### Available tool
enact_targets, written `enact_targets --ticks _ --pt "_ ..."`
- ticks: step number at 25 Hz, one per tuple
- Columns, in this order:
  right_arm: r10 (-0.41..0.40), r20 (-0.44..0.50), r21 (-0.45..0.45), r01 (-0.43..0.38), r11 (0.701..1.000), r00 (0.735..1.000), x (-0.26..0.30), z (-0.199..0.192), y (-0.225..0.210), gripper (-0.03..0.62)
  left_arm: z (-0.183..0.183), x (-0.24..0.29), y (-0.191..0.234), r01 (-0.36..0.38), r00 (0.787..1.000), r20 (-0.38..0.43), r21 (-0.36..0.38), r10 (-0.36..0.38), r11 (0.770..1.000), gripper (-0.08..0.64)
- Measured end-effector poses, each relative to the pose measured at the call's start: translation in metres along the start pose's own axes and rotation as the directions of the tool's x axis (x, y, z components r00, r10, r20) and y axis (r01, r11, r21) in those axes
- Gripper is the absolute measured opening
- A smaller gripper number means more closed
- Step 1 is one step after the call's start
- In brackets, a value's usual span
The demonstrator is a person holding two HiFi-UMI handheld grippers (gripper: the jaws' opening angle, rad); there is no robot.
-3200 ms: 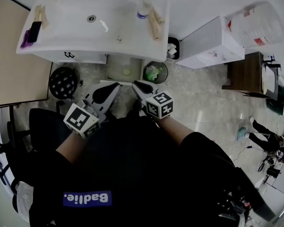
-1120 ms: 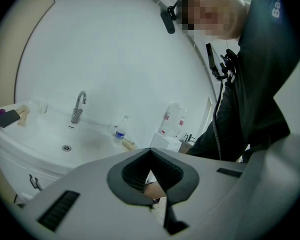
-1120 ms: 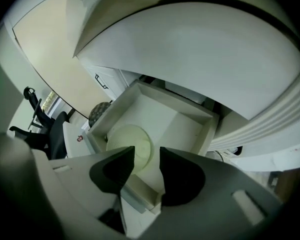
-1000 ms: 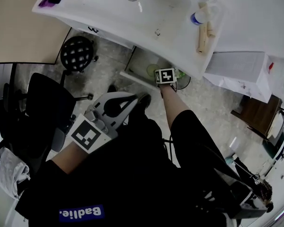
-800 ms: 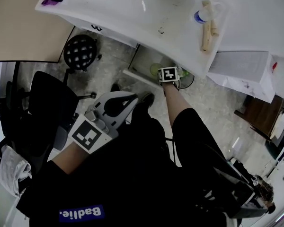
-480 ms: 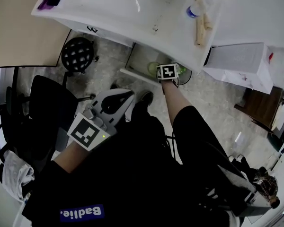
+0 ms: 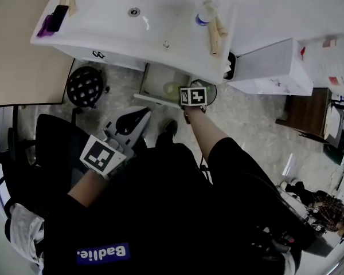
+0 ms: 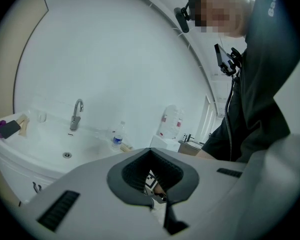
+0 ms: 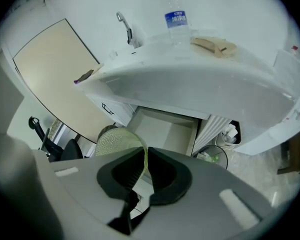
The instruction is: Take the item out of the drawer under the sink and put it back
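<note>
right gripper (image 9: 145,155): tilted down, jaws just closed on green disc (image 9: 116,142) | left gripper (image 8: 151,153): level, tips together

Right grip and drawer only partly seen.
Head view: the marker cube (image 7: 193,95) covers the jaws of the right hand-held gripper (image 9: 144,151), and only a sliver of the green round item (image 7: 173,89) shows beside it. Right gripper view: the item's lower part sits behind the gripper body, and I can't tell its material. The near end of the drawer (image 9: 166,129) is hidden by the item and gripper. The bottle (image 9: 177,23) label is too small to read. The bin (image 7: 209,90) is half covered by the cube. Through the opening of the left hand-held gripper (image 8: 151,154) just a corner of that cube shows.
</note>
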State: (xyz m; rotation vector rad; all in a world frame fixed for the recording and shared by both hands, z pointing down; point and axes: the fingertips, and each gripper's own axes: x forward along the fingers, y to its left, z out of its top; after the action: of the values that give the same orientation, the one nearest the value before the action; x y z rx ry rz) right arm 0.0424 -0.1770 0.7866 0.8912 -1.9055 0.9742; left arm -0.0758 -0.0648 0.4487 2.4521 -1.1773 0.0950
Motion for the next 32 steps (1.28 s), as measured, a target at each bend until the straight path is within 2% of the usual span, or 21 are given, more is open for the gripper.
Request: enact_targets --ticks 7,12,18,24,32 --pt "0.106 0.107 0.015 -0.108 0.994 0.989 -0.061 0.01 0.042 0.023 0.015 0.001 -0.002 0.001 0.999 0.038 0.042 -0.003 0.999 -0.008" --pt "0.168 0.196 0.025 -0.176 0.984 0.966 -0.108 0.024 0.067 0.023 0.019 0.001 0.002 -0.013 0.999 0.05 0.048 0.01 0.999 -0.008" --pt "0.224 0.299 0.039 -0.247 0.968 0.928 -0.168 0.036 0.095 0.023 0.017 0.003 -0.001 0.02 0.999 0.027 0.057 -0.022 0.998 -0.008" --pt "0.262 0.394 0.044 -0.303 0.952 0.881 -0.228 0.039 0.113 0.023 0.024 0.015 -0.018 0.083 0.996 0.006 0.1 -0.084 0.992 -0.008" --pt "0.24 0.536 0.005 -0.287 0.958 0.81 -0.29 0.046 0.115 0.023 0.023 0.023 -0.04 0.129 0.992 -0.028 0.162 -0.126 0.978 -0.008"
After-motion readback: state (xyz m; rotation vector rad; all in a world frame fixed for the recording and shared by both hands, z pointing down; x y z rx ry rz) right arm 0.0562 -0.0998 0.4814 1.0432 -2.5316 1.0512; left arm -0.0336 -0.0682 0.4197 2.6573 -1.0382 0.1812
